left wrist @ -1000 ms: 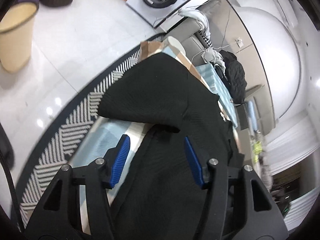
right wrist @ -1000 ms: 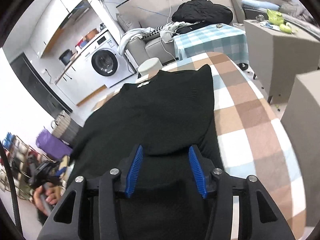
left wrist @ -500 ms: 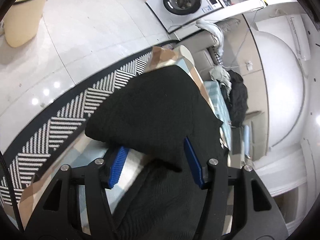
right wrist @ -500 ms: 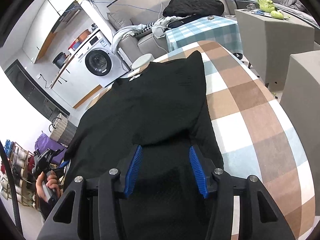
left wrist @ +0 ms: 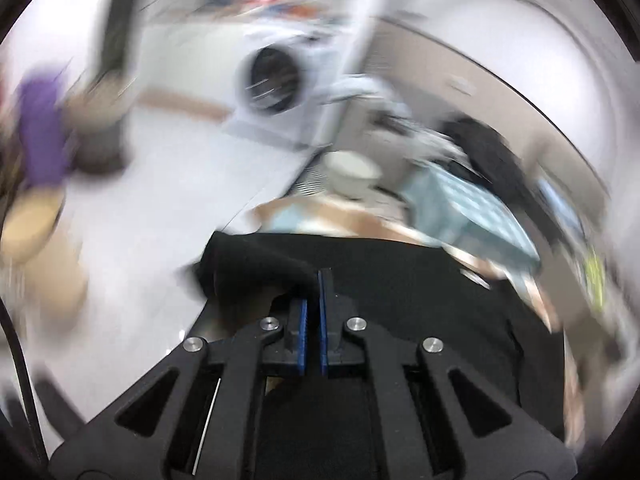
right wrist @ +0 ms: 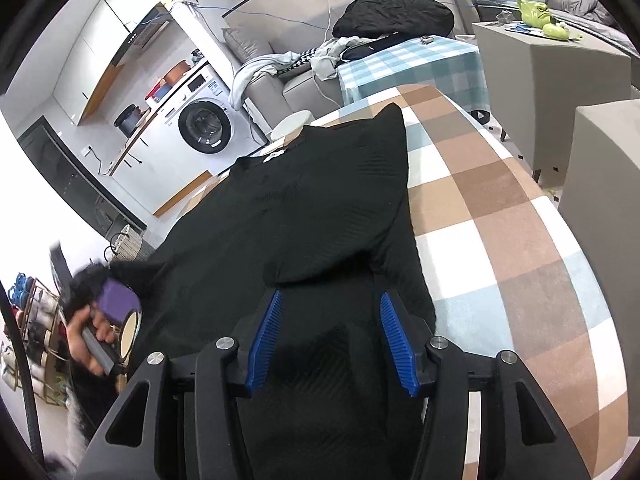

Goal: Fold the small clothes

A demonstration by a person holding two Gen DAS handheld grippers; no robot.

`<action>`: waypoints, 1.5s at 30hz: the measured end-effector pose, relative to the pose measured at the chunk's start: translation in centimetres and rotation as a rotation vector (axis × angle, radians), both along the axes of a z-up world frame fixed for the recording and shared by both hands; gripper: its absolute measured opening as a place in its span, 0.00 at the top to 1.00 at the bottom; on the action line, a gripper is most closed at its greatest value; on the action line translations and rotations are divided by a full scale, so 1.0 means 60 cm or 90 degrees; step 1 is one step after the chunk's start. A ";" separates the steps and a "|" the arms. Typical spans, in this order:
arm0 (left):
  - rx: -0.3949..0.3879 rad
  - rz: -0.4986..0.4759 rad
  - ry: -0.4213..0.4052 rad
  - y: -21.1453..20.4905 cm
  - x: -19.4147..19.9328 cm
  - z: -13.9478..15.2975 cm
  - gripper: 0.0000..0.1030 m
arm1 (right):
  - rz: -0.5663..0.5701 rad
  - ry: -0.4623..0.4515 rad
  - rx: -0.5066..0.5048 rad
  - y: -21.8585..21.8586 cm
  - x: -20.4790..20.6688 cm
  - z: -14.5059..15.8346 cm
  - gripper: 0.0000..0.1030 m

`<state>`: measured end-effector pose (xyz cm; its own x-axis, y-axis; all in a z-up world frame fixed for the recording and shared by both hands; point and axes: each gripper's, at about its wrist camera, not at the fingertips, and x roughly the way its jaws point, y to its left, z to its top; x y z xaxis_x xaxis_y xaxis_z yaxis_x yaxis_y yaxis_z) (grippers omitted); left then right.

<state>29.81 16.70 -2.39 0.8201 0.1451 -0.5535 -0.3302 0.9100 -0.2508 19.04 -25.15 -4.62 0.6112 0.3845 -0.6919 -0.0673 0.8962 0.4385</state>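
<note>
Nearest in the left wrist view, the left tongs (left wrist: 311, 300) are seen closed down narrow, with a fold of the black garment (right wrist: 320, 208) drawn up against the blue pads (left wrist: 303, 332); a pinch on the cloth is judged likely, though heavy blur prevents certainty. The right tongs (right wrist: 330, 330) are held wide above the near part of the garment, gripping nothing. The garment is spread flat over the checked cloth (right wrist: 500, 216) of the counter, its left sleeve end lifted at the counter's edge. If only a thin fold is caught, it may be lost mid-swing. With the rest unpinned, the whole garment may be dragged askew. Beyond, a washing machine (right wrist: 204, 126) is seen, well apart.
</note>
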 end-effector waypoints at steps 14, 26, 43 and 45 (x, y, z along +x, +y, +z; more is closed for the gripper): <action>-0.090 -0.259 0.087 -0.107 0.018 -0.067 0.53 | -0.033 0.006 0.003 -0.035 -0.010 0.003 0.49; -0.189 -0.191 0.180 -0.065 0.066 -0.157 0.52 | -0.038 0.022 0.001 -0.044 -0.025 0.000 0.49; -0.112 -0.343 0.078 -0.223 0.114 -0.078 0.51 | -0.070 0.025 -0.007 -0.070 -0.031 0.003 0.46; -0.110 -0.334 0.061 -0.214 0.097 -0.072 0.50 | -0.067 0.023 -0.009 -0.069 -0.035 0.005 0.46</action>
